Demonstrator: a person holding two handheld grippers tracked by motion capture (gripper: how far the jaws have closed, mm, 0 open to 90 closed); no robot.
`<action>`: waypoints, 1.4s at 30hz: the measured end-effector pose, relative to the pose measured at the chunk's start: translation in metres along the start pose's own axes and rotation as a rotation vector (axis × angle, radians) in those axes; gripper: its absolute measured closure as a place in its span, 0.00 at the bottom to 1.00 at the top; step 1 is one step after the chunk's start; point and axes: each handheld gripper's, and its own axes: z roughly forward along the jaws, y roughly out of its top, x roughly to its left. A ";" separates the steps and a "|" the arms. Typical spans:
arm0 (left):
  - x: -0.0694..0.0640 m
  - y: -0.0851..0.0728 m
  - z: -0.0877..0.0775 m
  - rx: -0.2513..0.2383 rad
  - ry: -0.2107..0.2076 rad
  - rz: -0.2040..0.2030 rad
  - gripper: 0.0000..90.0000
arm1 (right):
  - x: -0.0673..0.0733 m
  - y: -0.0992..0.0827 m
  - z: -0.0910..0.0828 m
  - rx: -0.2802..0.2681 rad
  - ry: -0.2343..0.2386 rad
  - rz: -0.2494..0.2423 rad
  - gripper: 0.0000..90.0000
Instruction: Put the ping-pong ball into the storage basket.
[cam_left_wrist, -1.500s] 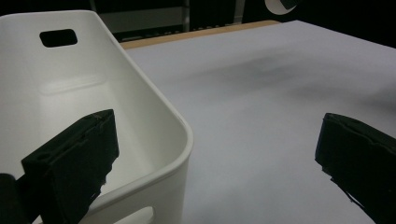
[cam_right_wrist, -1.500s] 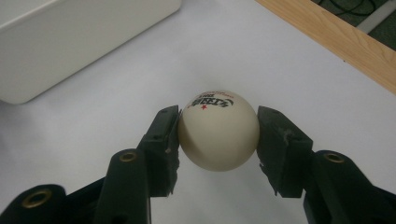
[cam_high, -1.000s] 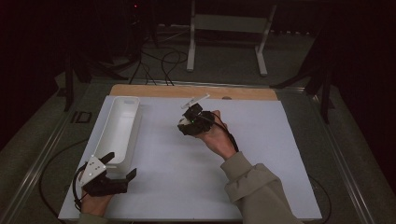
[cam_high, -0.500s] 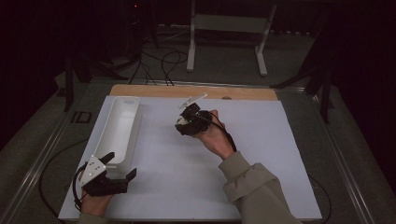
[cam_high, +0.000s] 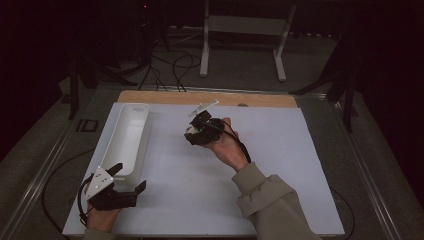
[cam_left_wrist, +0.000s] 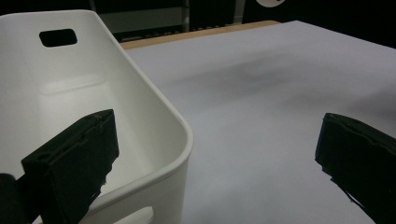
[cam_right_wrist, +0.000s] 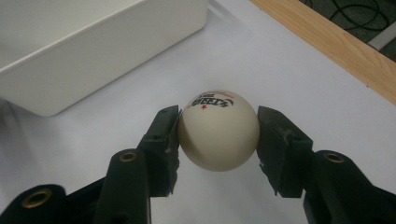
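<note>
- High view: the white bin (cam_high: 131, 134) lies lengthwise along the left side of the white table (cam_high: 280, 165). The left gripper (cam_high: 123, 180) sits at the bin's near end, jaws spread wide, one over the bin's near corner. The right gripper (cam_high: 194, 131) is held to the right of the bin, level with its far half.
- Left gripper view: the jaws stand far apart; one is inside the bin (cam_left_wrist: 84, 88), over its near wall, the other outside over the bare table (cam_left_wrist: 280, 93).
- Right gripper view: the right gripper (cam_right_wrist: 218, 133) is clamped on a cream ping-pong ball (cam_right_wrist: 218, 132) with printed lettering, both pads pressing its sides, close beside the bin's (cam_right_wrist: 93, 46) outer wall.
</note>
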 end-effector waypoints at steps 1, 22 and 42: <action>0.000 0.000 0.000 0.000 0.000 0.000 0.00 | 0.000 0.000 0.000 0.000 0.000 0.000 0.56; 0.000 0.000 0.000 0.001 0.000 -0.002 0.00 | 0.010 0.006 0.001 -0.011 0.020 -0.018 0.56; 0.000 0.000 0.000 0.000 -0.001 -0.003 0.00 | 0.023 0.011 0.005 -0.019 0.042 -0.036 0.56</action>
